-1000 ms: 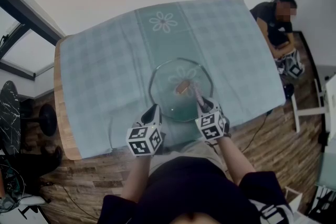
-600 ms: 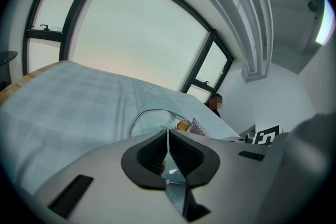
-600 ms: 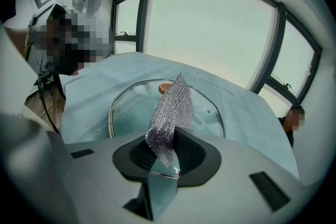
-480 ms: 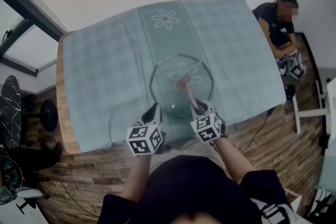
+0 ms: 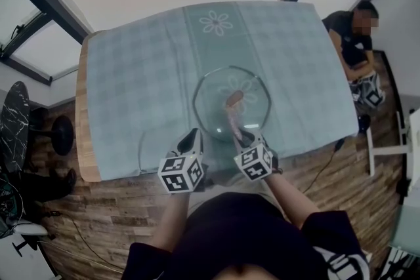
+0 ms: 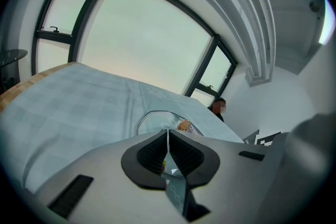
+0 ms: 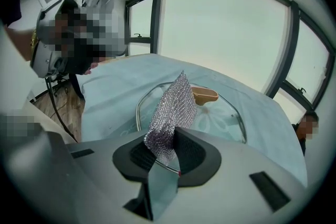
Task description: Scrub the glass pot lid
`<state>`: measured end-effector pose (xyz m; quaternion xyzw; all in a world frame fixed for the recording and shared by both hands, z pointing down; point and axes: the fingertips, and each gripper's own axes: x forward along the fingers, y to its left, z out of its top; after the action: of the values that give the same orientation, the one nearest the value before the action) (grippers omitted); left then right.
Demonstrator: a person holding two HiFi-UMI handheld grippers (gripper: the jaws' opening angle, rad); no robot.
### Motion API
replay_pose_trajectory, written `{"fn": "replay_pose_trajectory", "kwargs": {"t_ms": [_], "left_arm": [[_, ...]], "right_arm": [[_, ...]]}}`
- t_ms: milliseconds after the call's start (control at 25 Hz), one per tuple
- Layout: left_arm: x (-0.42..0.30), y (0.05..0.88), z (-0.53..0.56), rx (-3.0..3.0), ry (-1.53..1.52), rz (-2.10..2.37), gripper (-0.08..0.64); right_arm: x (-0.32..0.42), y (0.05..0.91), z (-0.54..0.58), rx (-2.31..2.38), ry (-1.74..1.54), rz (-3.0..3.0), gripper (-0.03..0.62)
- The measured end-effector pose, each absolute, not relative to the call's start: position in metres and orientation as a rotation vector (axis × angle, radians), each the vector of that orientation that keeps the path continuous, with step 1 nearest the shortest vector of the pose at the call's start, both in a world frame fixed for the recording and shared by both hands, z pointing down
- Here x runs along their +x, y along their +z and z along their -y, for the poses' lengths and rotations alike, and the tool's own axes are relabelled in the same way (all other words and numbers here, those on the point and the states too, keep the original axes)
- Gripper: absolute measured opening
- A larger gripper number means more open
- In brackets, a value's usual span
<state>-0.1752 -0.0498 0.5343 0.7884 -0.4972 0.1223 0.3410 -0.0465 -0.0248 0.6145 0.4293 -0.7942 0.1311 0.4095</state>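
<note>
Surface steady; I see right hand-held gripper, pinching mesh scrubber, swept toward knob ahead on glass lid. Left hand-held gripper is pressed together. Scrubbing looks midway.

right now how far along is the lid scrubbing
Done: the right gripper is shut on the mesh scrubber. In hand: it reaches over the glass lid toward the knob, left gripper shut by the near rim. Left: scrubbing; the glass doesn't show how much is cleaned.
</note>
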Motion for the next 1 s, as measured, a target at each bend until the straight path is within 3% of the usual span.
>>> {"fn": "replay_pose_trajectory", "kwargs": {"t_ms": [520, 1000], "left_arm": [[-0.185, 0.533, 0.019, 2.029, 0.309, 1.313, 0.012], [-0.186, 0.530, 0.025, 2.059, 0.355, 1.281, 0.012]], "right_arm": [[-0.092, 0.621, 0.004, 0.933, 0.279, 2.051, 0.081], [-0.099, 0.580, 0.003, 1.004, 0.446, 2.213, 0.081]]}}
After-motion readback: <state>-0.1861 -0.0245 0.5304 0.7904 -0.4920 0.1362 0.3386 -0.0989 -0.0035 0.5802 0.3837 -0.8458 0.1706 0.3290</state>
